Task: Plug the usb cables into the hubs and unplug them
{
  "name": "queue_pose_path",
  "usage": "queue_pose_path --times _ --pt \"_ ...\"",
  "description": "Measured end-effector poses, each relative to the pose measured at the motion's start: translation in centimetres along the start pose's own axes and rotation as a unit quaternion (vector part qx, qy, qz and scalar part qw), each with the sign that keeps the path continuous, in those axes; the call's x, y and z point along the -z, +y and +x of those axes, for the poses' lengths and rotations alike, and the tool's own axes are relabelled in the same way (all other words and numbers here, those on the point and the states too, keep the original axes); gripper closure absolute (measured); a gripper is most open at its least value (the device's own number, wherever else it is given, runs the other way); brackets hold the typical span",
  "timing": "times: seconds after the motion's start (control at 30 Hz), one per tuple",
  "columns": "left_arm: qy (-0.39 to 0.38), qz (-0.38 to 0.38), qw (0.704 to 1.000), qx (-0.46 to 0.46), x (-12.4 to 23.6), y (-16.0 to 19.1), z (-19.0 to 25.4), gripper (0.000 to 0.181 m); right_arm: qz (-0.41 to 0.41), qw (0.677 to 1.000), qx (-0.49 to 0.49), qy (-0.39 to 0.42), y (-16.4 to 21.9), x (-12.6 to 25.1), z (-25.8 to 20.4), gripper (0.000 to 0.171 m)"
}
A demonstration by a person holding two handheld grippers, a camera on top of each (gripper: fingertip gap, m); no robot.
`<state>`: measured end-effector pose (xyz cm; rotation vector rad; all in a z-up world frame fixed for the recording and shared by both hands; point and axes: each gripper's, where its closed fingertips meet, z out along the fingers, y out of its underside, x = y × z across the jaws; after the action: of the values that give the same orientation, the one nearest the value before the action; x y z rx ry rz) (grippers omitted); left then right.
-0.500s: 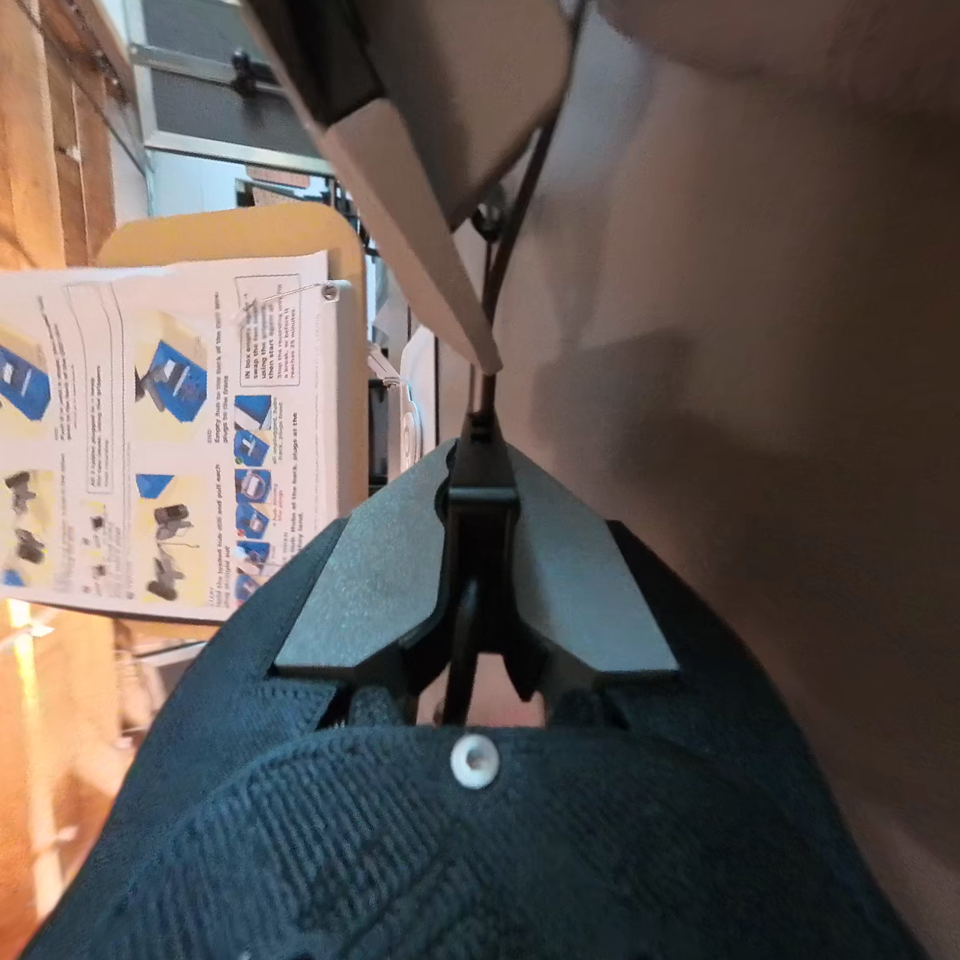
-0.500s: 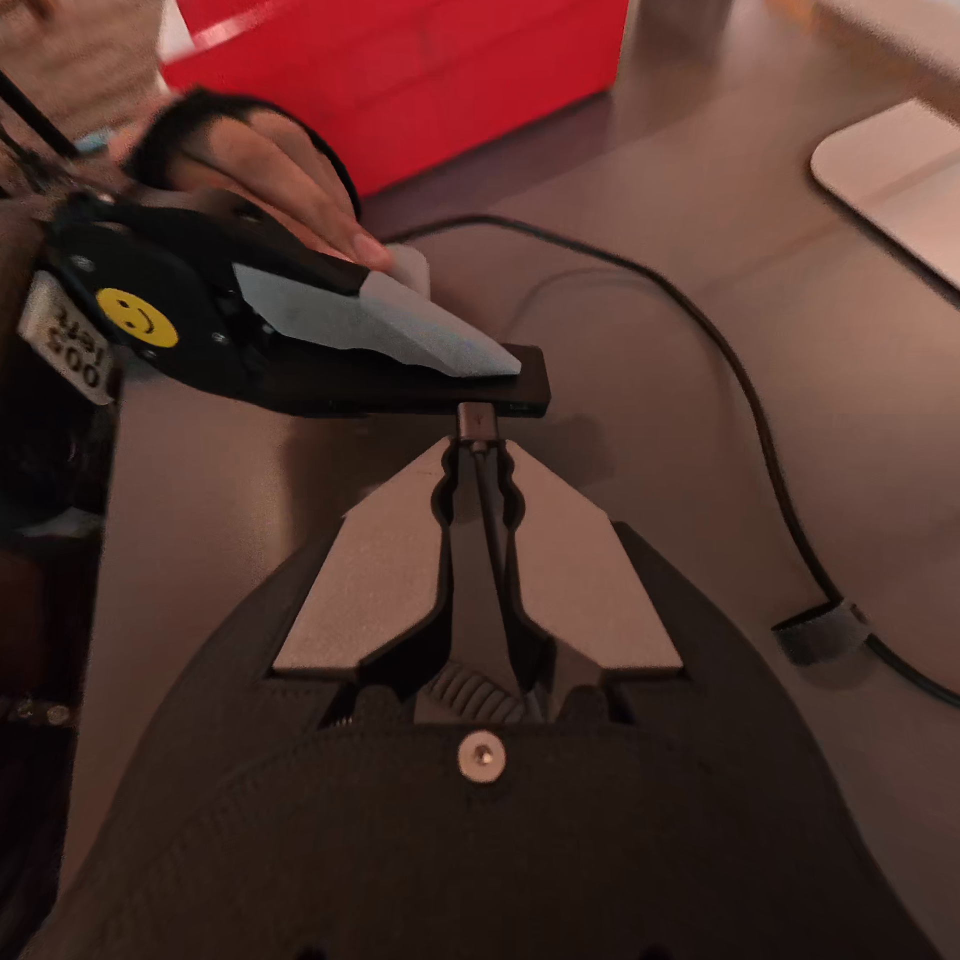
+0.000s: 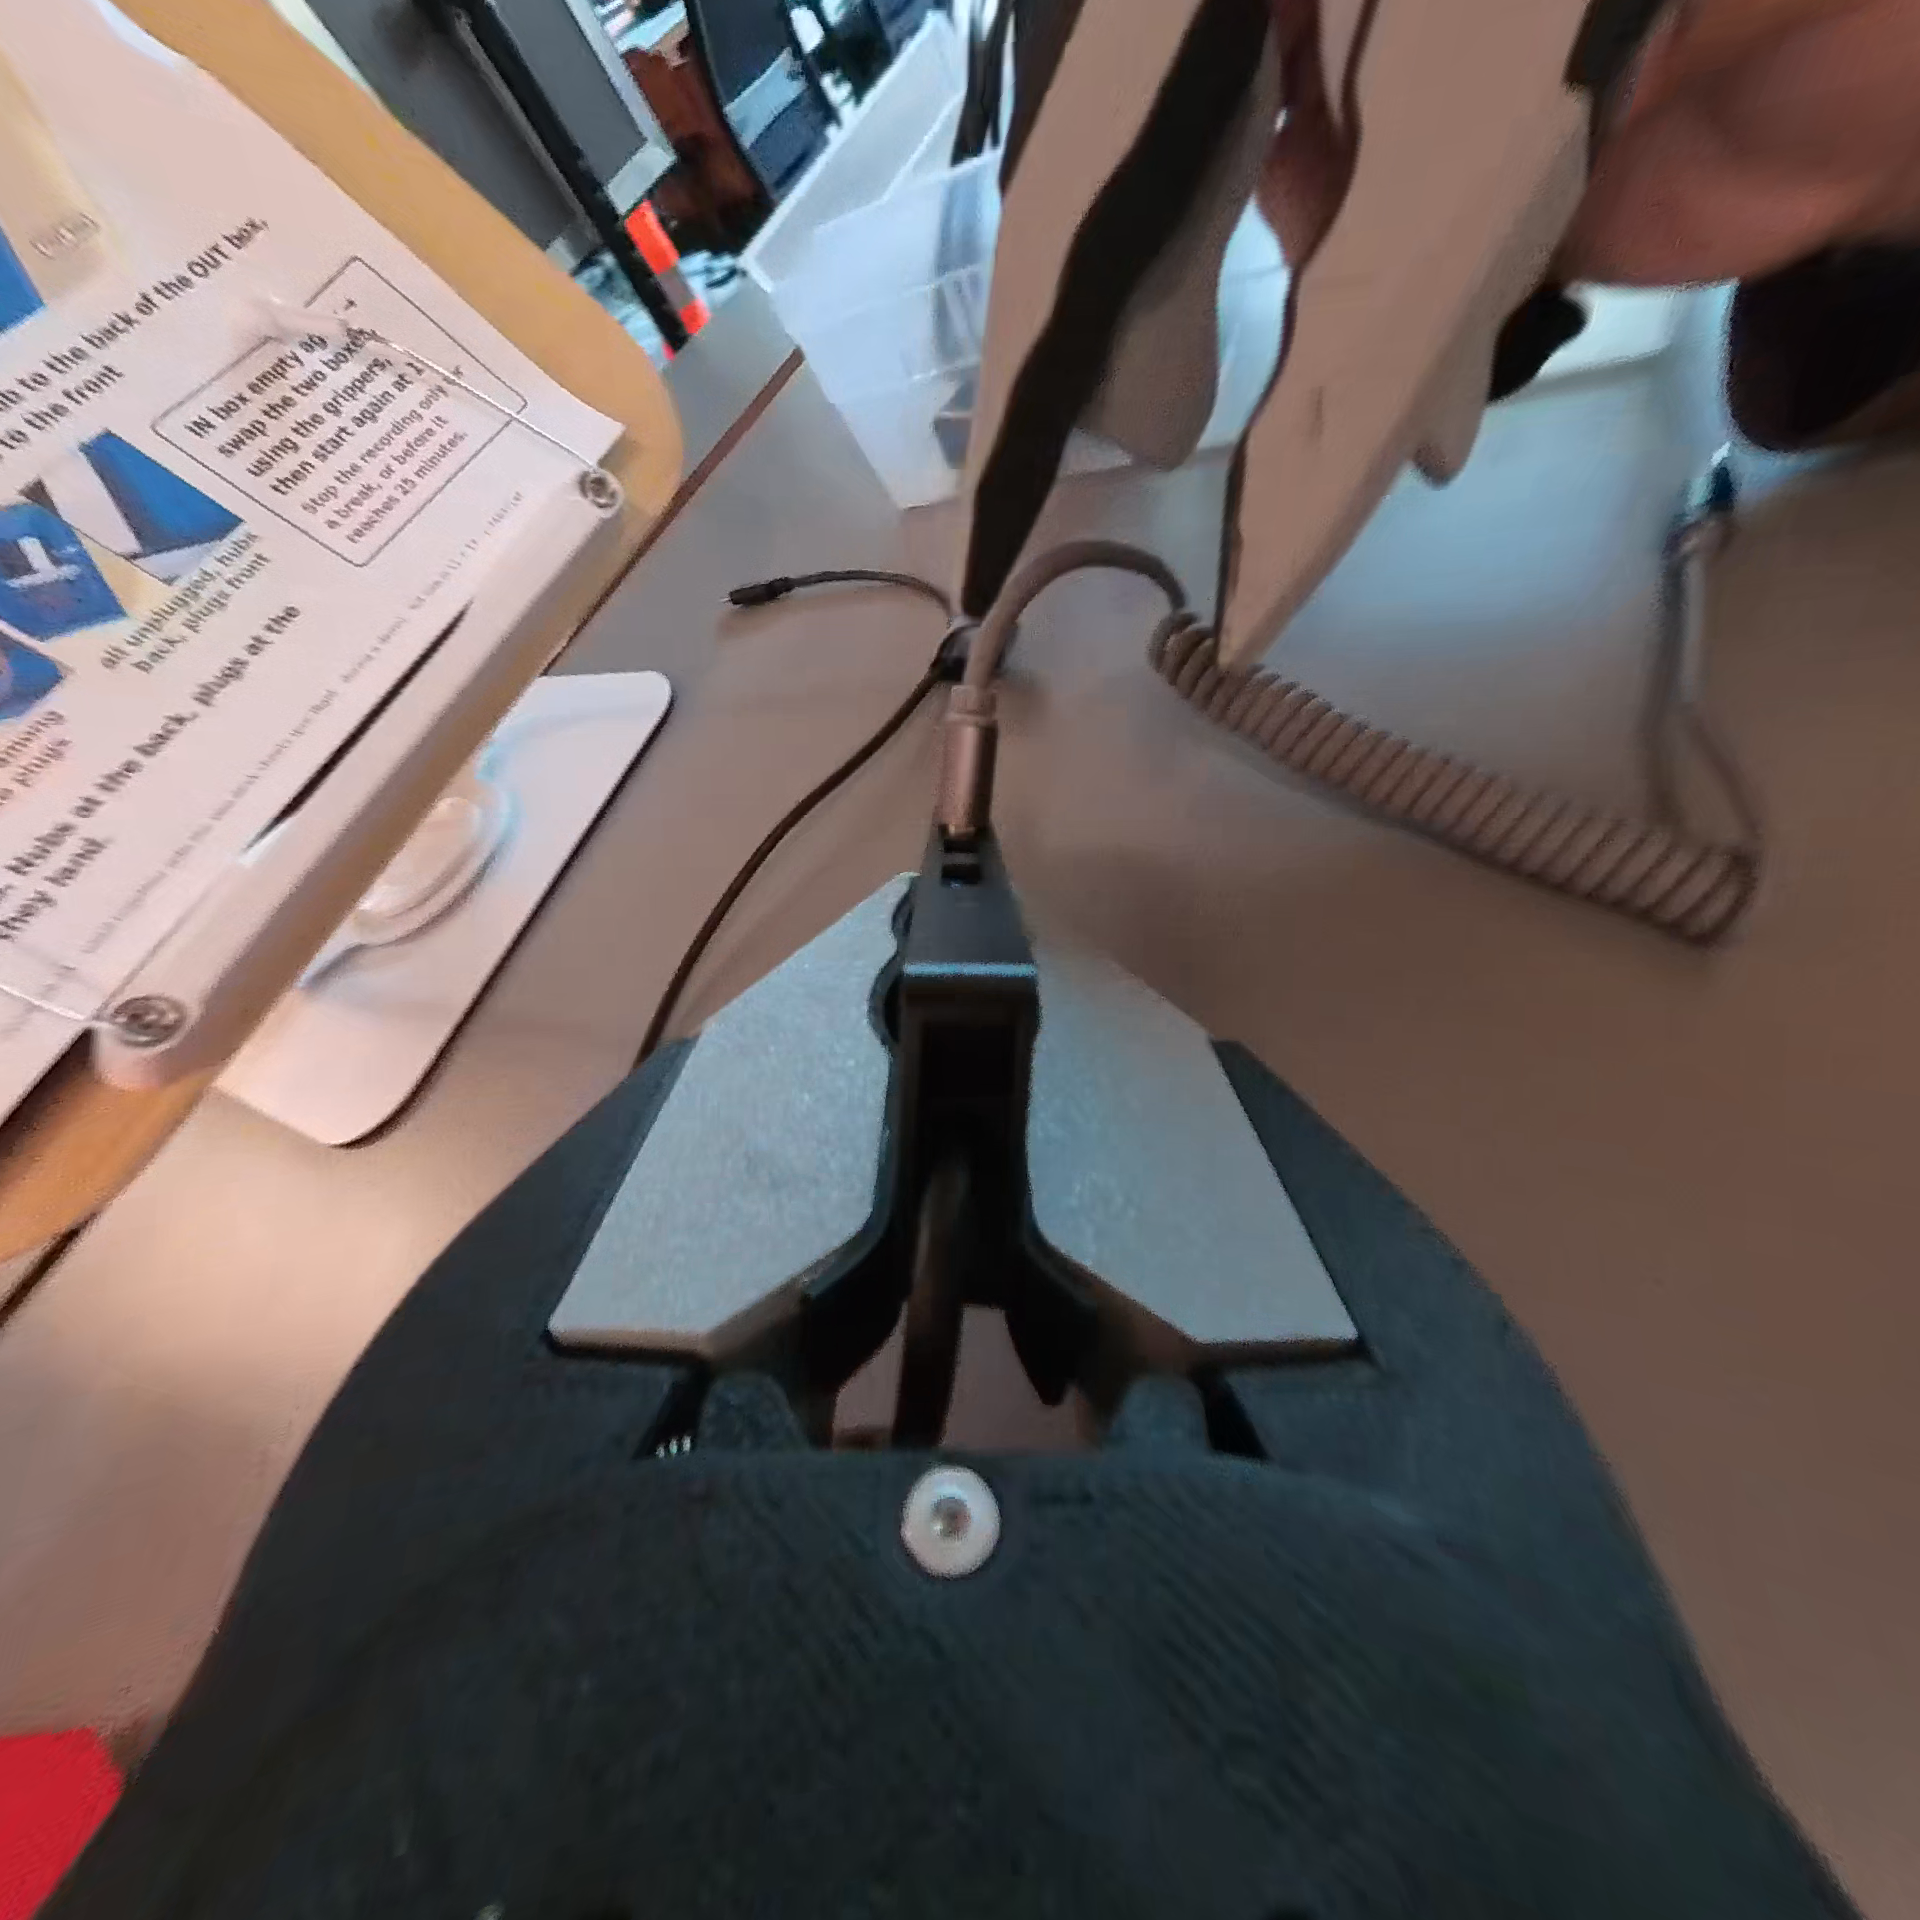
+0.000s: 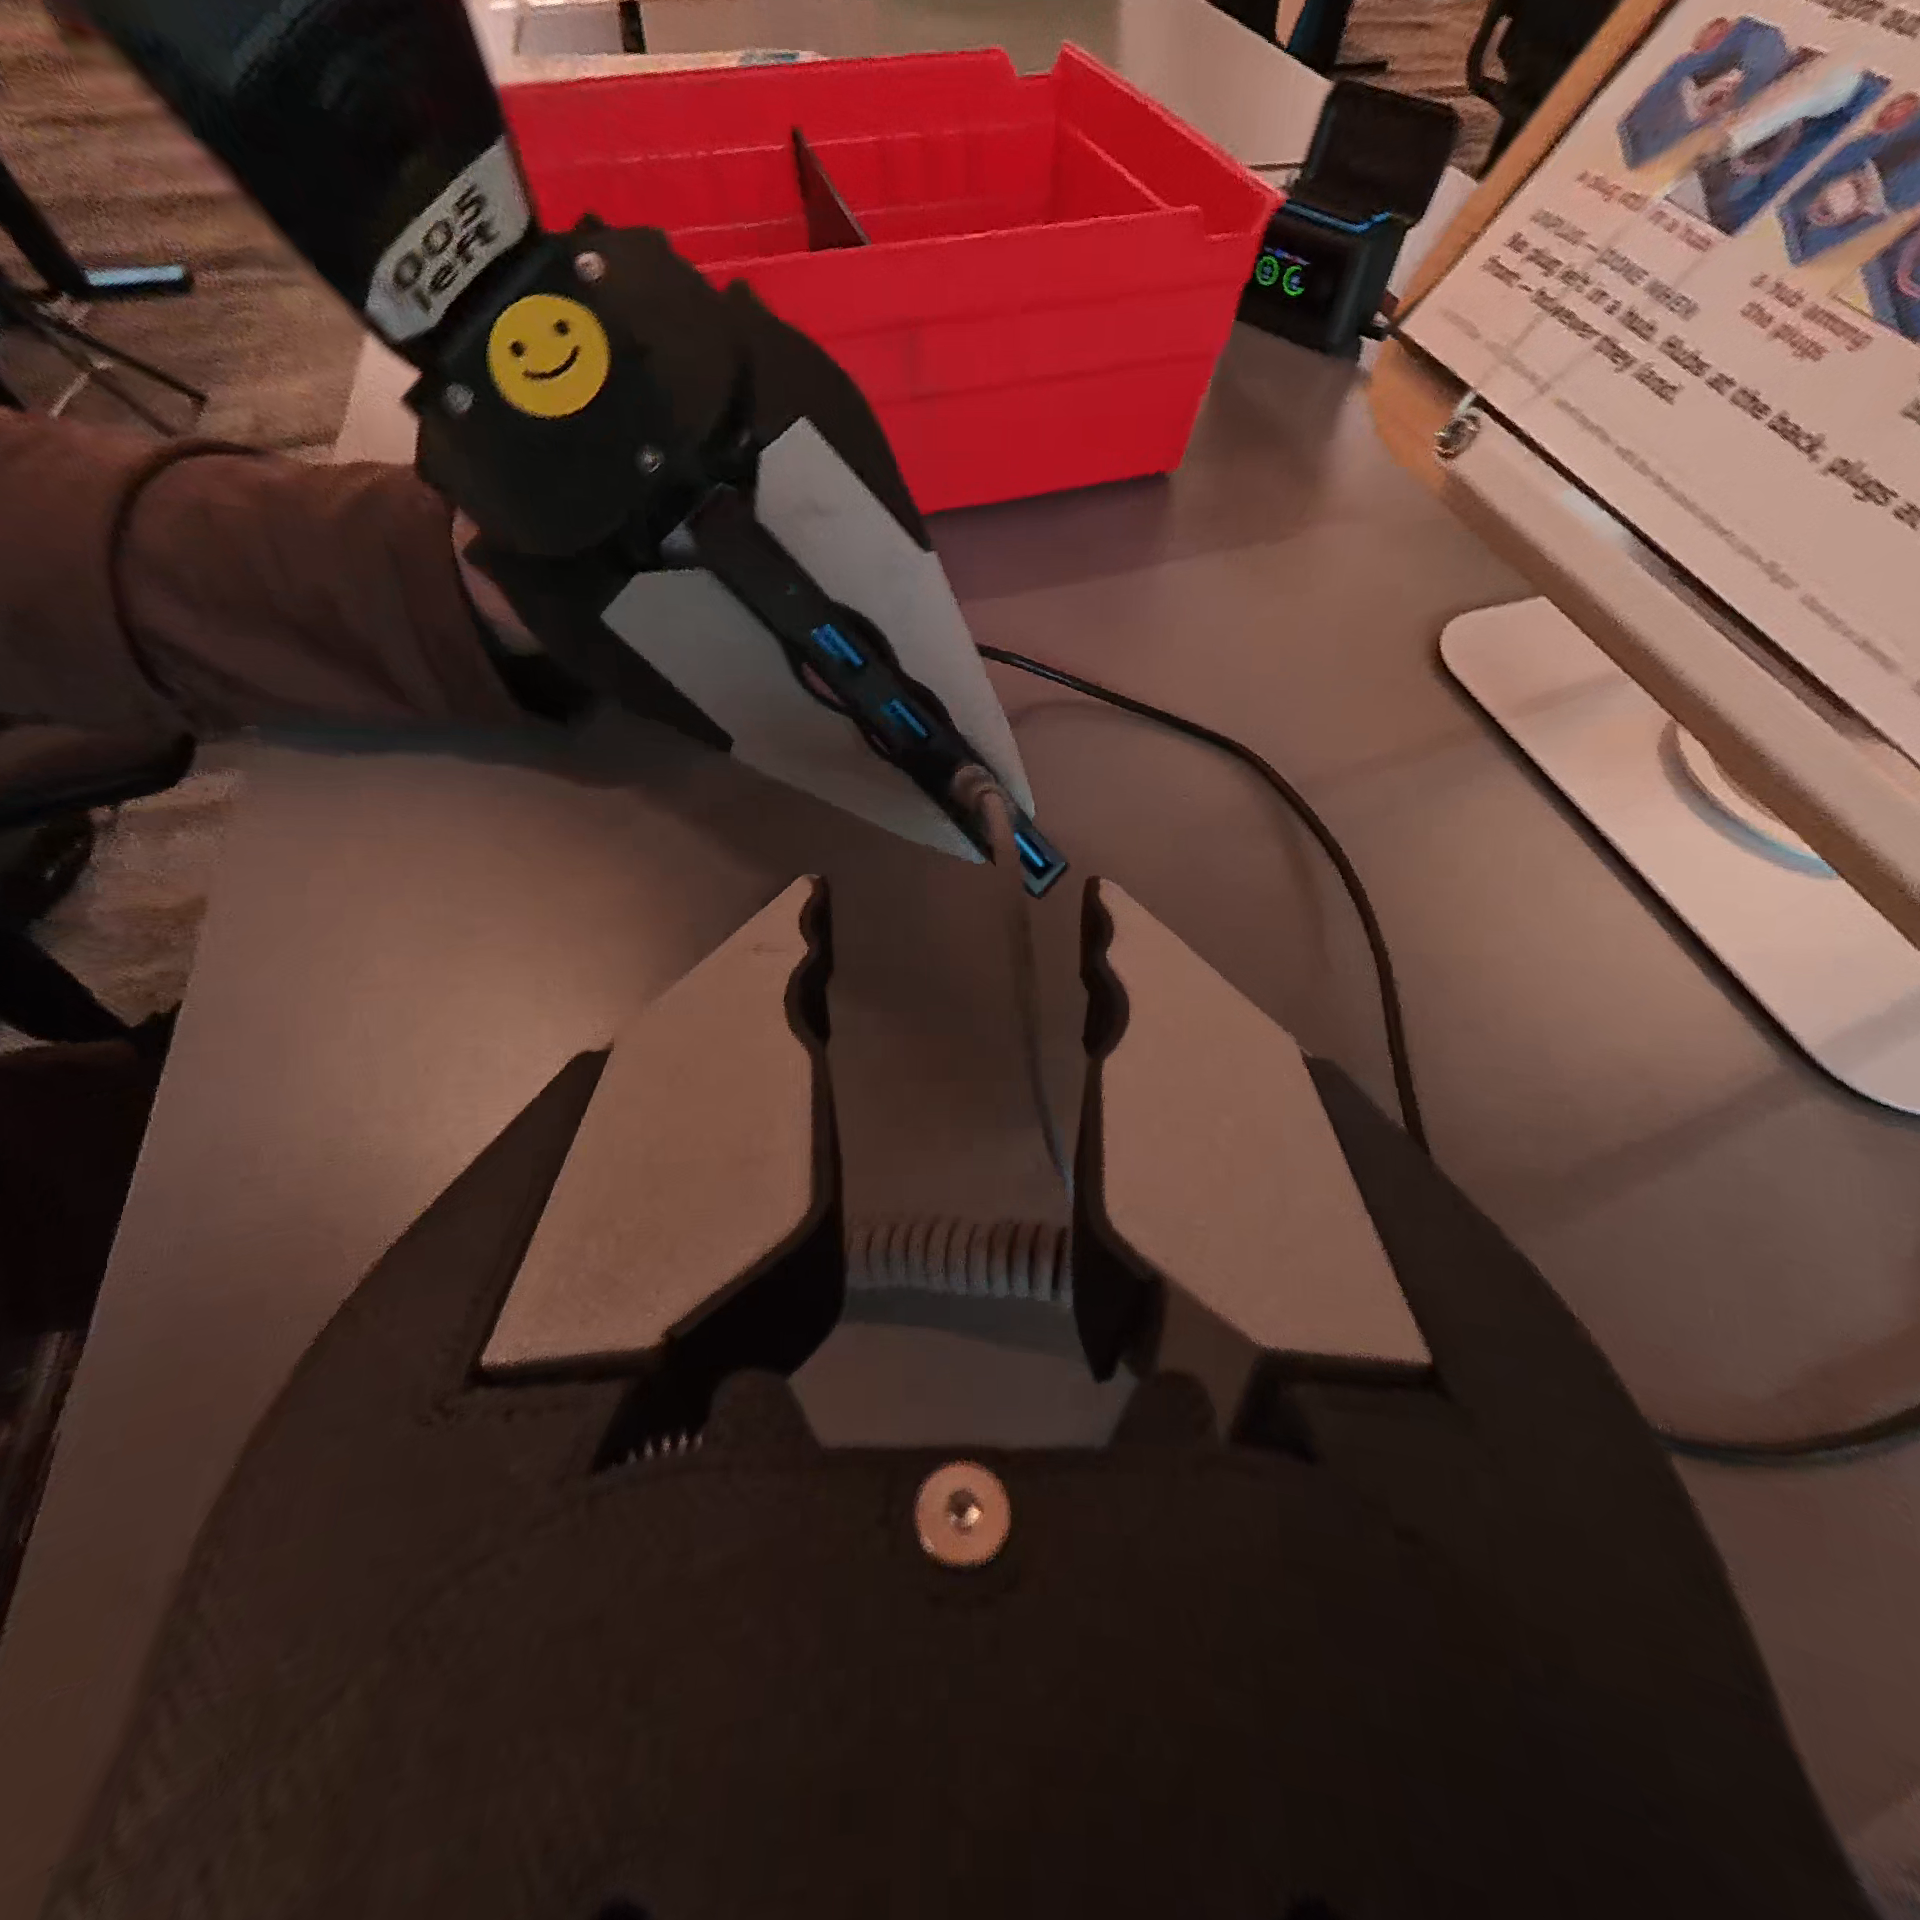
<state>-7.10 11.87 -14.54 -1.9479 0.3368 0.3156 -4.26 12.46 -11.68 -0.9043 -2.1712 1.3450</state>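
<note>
The left tool (image 4: pixel 997 831) is clenched on a slim black hub (image 3: pixel 971 935), held above the surface (image 4: pixel 520 987). The hub's long axis runs along the fingers, pointing forward and down. A beige plug (image 3: pixel 966 769) sits in its far end, its coiled cable (image 3: pixel 1455 769) trailing right. The right tool (image 4: pixel 956 904) is released, holding nothing. Most of the hub is hidden between the fingers.

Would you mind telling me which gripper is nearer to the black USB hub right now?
Left. The left gripper is clamped on the USB hub itself; the right gripper sits open just short of the hub's end, not touching.
</note>
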Motion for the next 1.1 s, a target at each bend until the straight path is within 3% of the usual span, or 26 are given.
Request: queue_pose_path --times 0.03,0.3,0.37,0.47,0.53,0.67,0.77,0.9,1.03,1.1 --pt "0.014 0.011 1.000 0.012 0.1 -0.3 0.3 0.172 -0.006 1.000 0.007 -0.001 0.1 -0.2 -0.2 0.127" --pt "0.156 0.105 0.977 0.103 1.9 -3.3 2.9 0.172 0.000 0.999 0.019 -0.033 -0.2 -0.6 -1.6 0.126" --pt "0.161 0.122 0.974 0.099 2.0 -3.9 3.2 0.172 -0.002 0.999 0.023 -0.049 -0.1 -0.8 -2.2 0.128" --pt "0.168 0.137 0.971 0.097 2.2 -4.3 3.5 0.172 -0.024 0.997 0.060 -0.030 0.6 -1.1 -2.3 0.158" --pt "0.172 0.132 0.971 0.099 2.1 -4.2 3.6 0.169 -0.038 0.995 0.087 -0.007 0.9 -1.1 -2.0 0.161" --pt "0.159 0.152 0.967 0.131 2.7 -4.6 2.0 0.162 -0.054 0.995 0.077 0.027 1.5 -0.2 -0.5 0.162" --pt "0.164 0.181 0.957 0.159 3.9 -5.2 0.9 0.165 -0.035 0.998 0.043 0.008 1.2 0.3 -0.4 0.162" --pt "0.164 0.187 0.961 0.120 4.2 -5.4 1.7 0.171 -0.040 0.999 0.036 -0.008 1.4 0.0 -0.9 0.160" --pt "0.209 0.178 0.954 0.121 3.8 -5.7 3.6 0.173 -0.012 0.996 0.026 -0.081 0.5 -0.7 -3.5 0.161" --pt "0.205 0.165 0.958 0.112 3.2 -5.2 4.0 0.172 -0.046 0.996 0.052 -0.058 1.3 -1.0 -3.3 0.162"
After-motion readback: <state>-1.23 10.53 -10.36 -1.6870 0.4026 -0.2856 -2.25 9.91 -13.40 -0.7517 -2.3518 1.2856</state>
